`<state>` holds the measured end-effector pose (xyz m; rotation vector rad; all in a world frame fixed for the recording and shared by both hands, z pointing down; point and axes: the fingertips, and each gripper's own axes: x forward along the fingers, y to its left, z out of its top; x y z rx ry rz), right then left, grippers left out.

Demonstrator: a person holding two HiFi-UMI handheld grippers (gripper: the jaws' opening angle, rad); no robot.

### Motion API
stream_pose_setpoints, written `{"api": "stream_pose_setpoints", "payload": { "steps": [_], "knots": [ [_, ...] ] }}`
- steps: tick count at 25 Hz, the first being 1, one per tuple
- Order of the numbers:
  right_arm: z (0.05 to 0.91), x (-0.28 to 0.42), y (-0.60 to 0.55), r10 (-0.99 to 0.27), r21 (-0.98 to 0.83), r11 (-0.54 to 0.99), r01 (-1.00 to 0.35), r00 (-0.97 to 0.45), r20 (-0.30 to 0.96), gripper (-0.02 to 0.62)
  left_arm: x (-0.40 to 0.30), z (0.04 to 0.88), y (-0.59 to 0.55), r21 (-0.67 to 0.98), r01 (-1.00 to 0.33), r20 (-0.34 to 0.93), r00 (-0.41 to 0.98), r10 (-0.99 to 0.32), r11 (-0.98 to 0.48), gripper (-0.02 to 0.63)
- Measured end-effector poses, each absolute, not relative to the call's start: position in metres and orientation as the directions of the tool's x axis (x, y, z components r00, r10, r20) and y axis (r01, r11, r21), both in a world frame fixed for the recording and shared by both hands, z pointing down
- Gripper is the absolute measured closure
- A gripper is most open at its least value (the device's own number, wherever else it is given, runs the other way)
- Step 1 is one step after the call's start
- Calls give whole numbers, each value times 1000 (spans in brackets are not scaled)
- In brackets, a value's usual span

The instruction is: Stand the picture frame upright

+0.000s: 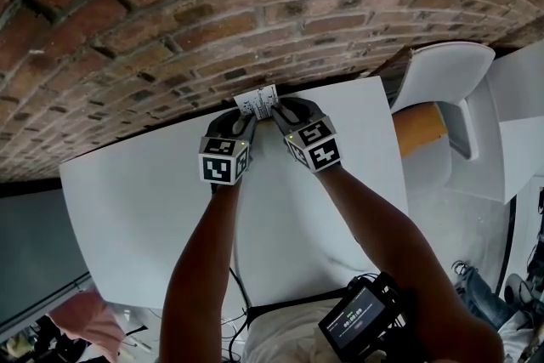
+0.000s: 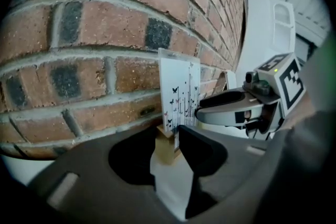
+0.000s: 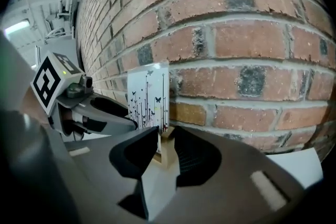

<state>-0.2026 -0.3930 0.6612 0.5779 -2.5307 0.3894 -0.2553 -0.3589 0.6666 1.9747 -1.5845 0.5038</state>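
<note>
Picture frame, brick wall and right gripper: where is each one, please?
picture frame (image 2: pixel 178 92), left gripper view, on the printed card
brick wall (image 3: pixel 252 36), right gripper view, on one brick's face
right gripper (image 3: pixel 164 140), right gripper view, midway between its fingertips

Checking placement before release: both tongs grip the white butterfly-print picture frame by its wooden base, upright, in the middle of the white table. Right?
Not the middle. The left tongs and the right tongs grip the white butterfly-print picture frame by its wooden base, upright, at the far edge of the white table, by the red brick wall, as the head view shows.
</note>
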Motion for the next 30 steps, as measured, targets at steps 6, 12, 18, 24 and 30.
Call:
{"api": "stream_pose_setpoints", "payload": {
  "steps": [6,12,18,24,30],
  "knots": [
    [663,-210,-405,-336,-118,880,-459,-780,527,486,-262,670,-368,167,-977,589,210,-780,-136,463],
    [664,-210,-410,-362,-108,872,-478,-777,515,485,-263,671,-376,139,-982,595,189,-781,-131,459],
    [667,-204,-411,-384,-98,861,-499,-764,519,502,-262,674,-378,97,-987,616,162,-771,-129,453],
    [669,-199,-406,-374,-119,858,-500,-767,521,489,-263,673,-377,116,-985,620,171,-766,-125,449],
    [668,-197,-397,-364,-159,848,-505,-774,517,490,-267,669,-368,105,-987,631,158,-759,-118,430]
  ]
}}
